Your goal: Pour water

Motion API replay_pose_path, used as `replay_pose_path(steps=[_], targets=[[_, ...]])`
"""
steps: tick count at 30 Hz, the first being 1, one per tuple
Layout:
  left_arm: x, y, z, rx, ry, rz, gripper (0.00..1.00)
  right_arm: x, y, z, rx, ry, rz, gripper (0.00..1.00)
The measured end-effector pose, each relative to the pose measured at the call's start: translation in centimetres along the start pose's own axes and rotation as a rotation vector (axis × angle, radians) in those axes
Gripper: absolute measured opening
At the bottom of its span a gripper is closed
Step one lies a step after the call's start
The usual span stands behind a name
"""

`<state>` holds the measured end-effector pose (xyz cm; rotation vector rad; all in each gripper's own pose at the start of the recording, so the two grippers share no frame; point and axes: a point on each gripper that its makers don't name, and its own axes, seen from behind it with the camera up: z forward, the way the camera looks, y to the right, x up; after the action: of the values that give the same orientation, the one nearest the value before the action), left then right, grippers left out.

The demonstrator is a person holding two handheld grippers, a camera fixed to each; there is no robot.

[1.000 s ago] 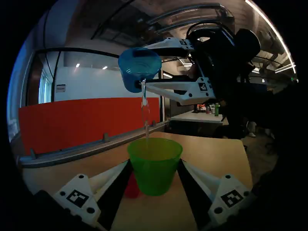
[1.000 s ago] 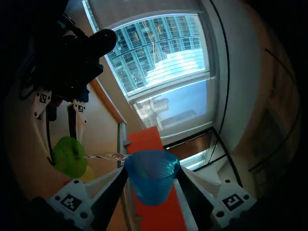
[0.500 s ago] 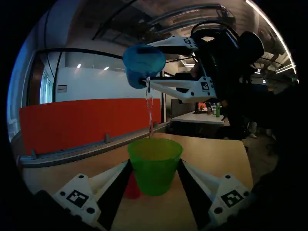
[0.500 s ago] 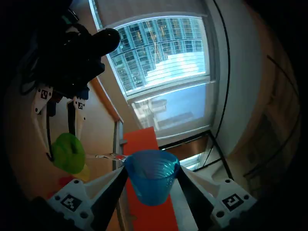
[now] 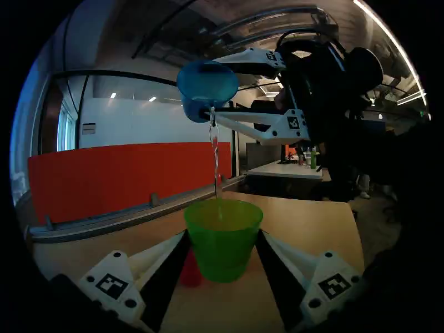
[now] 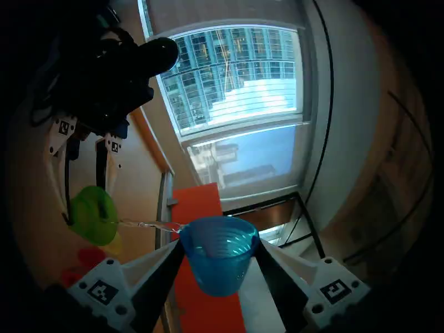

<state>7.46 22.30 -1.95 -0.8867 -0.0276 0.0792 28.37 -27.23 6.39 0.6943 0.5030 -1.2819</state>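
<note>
One blue cup (image 5: 206,91) tipped sideways, green cup (image 5: 223,238) upright below

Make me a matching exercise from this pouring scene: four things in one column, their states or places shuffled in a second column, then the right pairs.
Things
1. blue cup
2. green cup
3. water stream
4. red object

States or places
A. falling in a thin line from one cup into the other
B. tilted up high, pouring
C. upright down low, mouth open to catch the water
D. low on the table, partly hidden behind the green cup

Pairs: 1-B, 2-C, 3-A, 4-D
</note>
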Motion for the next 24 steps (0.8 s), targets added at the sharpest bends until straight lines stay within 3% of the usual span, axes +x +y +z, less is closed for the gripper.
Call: replay_pose_path(steps=[24], targets=[[-0.2, -0.2, 0.0, 0.005, -0.001, -0.008, 0.81, 0.4, 1.1, 0.2, -0.020, 0.003, -0.088, 0.90]])
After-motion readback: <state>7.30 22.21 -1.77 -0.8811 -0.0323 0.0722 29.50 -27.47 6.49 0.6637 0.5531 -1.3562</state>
